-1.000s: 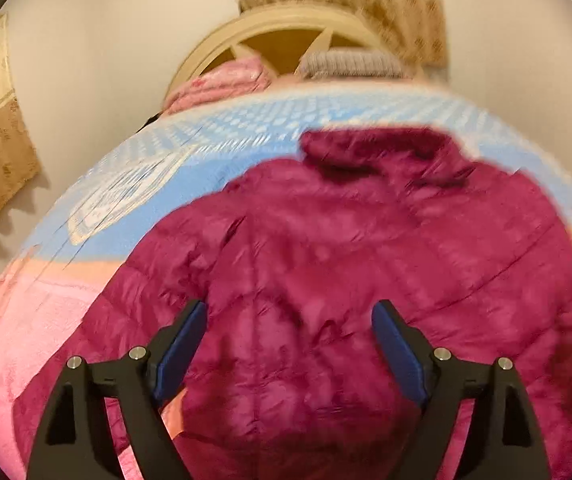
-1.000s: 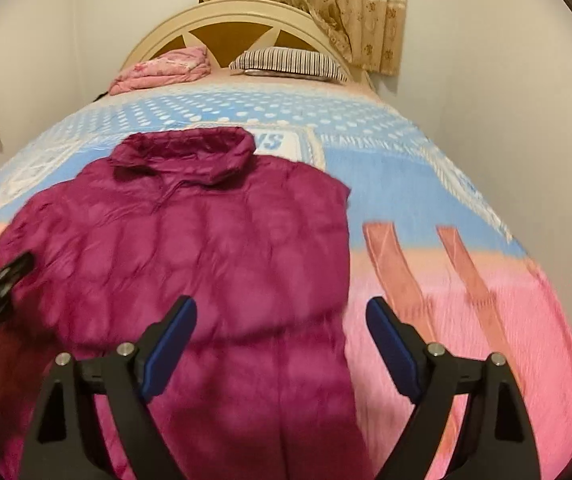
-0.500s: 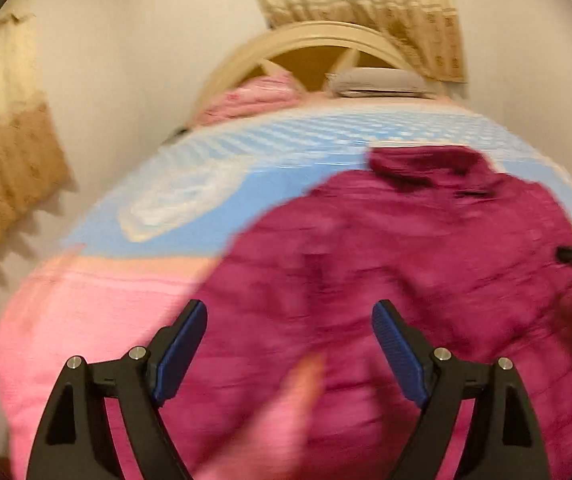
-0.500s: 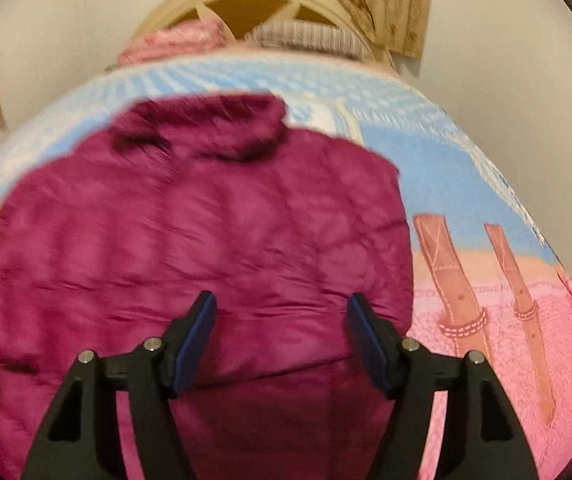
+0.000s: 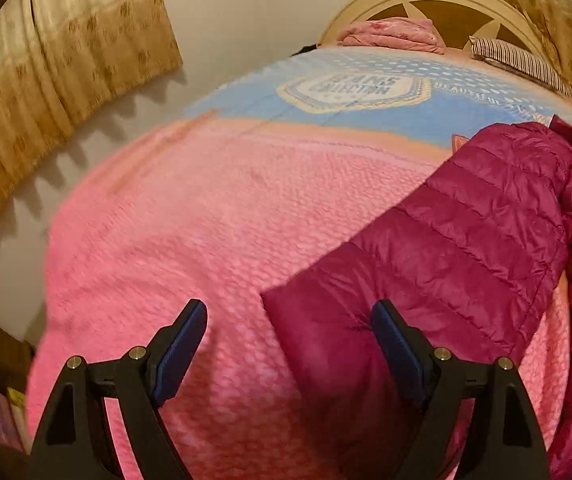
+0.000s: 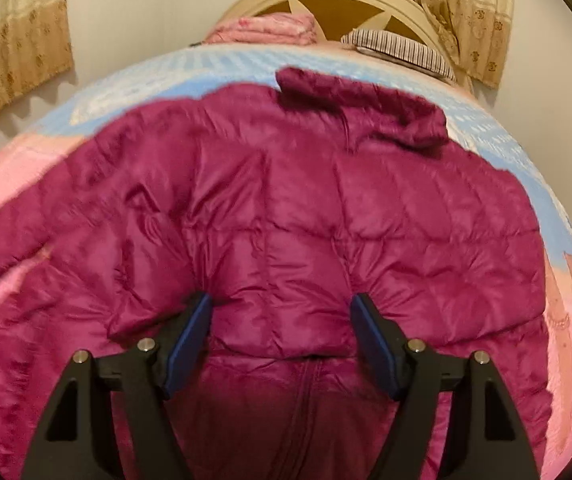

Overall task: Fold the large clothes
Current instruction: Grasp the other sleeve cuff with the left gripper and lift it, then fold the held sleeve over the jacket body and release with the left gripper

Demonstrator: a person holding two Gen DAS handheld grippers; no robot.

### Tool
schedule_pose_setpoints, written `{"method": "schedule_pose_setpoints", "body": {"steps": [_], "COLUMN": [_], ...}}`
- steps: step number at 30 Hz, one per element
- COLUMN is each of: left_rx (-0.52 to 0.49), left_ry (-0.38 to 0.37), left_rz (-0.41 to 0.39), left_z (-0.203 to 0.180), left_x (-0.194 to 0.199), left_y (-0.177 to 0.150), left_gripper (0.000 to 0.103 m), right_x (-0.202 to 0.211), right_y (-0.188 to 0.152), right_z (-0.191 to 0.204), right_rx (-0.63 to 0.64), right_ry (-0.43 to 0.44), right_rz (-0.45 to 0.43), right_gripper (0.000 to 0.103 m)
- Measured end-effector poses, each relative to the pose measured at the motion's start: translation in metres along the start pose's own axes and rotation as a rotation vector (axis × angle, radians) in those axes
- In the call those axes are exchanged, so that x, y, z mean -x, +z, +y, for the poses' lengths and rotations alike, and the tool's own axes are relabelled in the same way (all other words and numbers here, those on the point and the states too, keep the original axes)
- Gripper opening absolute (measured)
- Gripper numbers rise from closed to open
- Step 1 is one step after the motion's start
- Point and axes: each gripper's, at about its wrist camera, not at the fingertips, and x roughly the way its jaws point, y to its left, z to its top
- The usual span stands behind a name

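A: Swung out left since 1 second back: left gripper (image 5: 287, 350) now over the pink blanket (image 5: 190, 216), jaws wide apart, nothing between, sleeve (image 5: 437, 256) end just beside its right pad.

B: Right gripper (image 6: 282, 334)?

A: Dropped lower onto the jacket (image 6: 286, 208), pads pushed into the folded-over edge, jaws opening, padding bulging between but not clamped.

B: Meaning?

A: Jacket spread flat on the bed (image 6: 497, 136), collar toward the headboard. Probably lined up to fold that sleeve inward next.

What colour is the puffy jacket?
The jacket is dark magenta; the right wrist view shows it best.
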Motion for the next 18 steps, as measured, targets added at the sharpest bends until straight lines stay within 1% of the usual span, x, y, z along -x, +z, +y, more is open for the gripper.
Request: {"method": "schedule_pose_setpoints", "body": {"steps": [4, 6, 9, 10, 11, 14, 17, 18], "left_rx": [0.033, 0.062, 0.068, 0.068, 0.067, 0.079, 0.11, 0.106], "left_ry": [-0.053, -0.093, -0.122, -0.132, -0.147, -0.178, -0.219, -0.221], "left_rz": [0.027, 0.046, 0.056, 0.058, 0.063, 0.084, 0.1, 0.095], "left_z": [-0.01, -0.014, -0.016, -0.015, -0.016, -0.008, -0.001, -0.001], "left_x": [-0.006, -0.007, -0.007, -0.006, -0.004, 0.005, 0.013, 0.016], "left_y": [0.004, 0.005, 0.005, 0.004, 0.004, -0.001, -0.007, -0.008], "left_gripper": [0.085, 0.085, 0.084, 0.079, 0.07, 0.065, 0.064, 0.061], "right_x": [-0.004, -0.006, -0.006, -0.006, -0.006, -0.003, -0.004, -0.004], "right_y": [-0.003, -0.001, 0.0, -0.001, -0.001, -0.003, -0.003, -0.003], "right_z": [0.001, 0.003, 0.003, 0.003, 0.003, 0.003, 0.003, 0.003], "right_rx": [0.012, 0.016, 0.015, 0.013, 0.01, 0.004, 0.007, 0.008], "right_ry": [-0.027, -0.036, -0.044, -0.045, -0.045, -0.049, -0.061, -0.064], "right_rz": [0.008, 0.01, 0.004, 0.001, -0.001, -0.004, -0.008, -0.009], "right_gripper": [0.078, 0.079, 0.08, 0.081, 0.081, 0.083, 0.084, 0.085]}}
